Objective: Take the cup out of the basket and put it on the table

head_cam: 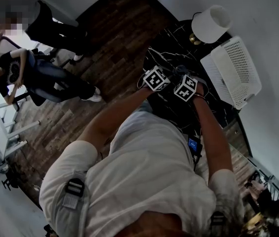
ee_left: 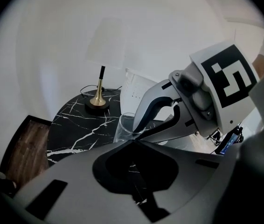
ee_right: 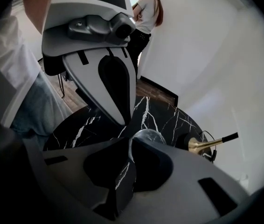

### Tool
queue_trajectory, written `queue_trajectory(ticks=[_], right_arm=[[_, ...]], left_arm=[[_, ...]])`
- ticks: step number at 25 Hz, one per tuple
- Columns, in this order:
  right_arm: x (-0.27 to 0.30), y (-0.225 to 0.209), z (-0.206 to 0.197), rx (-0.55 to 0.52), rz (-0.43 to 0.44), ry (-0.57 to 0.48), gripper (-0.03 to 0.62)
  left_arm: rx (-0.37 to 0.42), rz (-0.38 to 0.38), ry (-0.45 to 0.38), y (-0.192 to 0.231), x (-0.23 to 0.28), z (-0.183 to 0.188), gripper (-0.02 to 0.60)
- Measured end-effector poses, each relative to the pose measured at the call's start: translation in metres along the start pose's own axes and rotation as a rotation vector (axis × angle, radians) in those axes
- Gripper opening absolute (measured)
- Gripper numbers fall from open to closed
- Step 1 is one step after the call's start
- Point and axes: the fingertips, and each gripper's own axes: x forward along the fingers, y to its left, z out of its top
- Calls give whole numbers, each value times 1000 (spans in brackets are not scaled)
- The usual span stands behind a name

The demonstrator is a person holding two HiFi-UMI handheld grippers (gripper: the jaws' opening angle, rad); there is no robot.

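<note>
Status: mostly done. The cup (ee_left: 124, 127), clear glass and upright, was out of the basket (head_cam: 235, 68) and over the black marble table (ee_left: 76, 125), in front of the basket and to one side of the lamp (ee_left: 97, 104). The right gripper (ee_right: 131, 146) had it, jaws closed down on the cup's wall at the rim. One finger looked to be inside and one outside, and both gripper views agreed on that. The left gripper (ee_left: 132, 143) was idle, jaws brought together with nothing between them. Its tip pointed at the cup from just beside it, with no contact that could be made out. In the head view the two grippers sat side by side over the table, and the basket stood apart from them on the table's right side by the wall. Open item: whether the cup's base was down on the tabletop could not be told. The left gripper's body hid the cup's lower part in its own view, and the right gripper view showed only the rim. Judged remaining: lower the cup until the base seats if it was not down, let the right jaws apart, and lift clear without dragging the rim. The removal step looked complete. Placement looked close but unconfirmed.
</note>
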Motion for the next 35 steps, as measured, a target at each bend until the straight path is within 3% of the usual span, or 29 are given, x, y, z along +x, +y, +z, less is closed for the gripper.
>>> queue_trajectory(ticks=[16,19,26,31,35], right_arm=[[6,8,-4,8,3,-1,31],[1,6,-1,35,-13,-36,63],[-39,-5,13,144,-86,-176,81],[-101,-28,23,315,-208,-346,80],[-172,-45,27,448,-339,-524,71]], left_arm=[[3,-2,16,-3,-2,-3,6],[7,1,1,-4,-9,1,6],[4,11,-71,-12,-32,21,6],[20,6,-155,-27,-56,47,6],[77,-31,-272,-58,-75,84,6]])
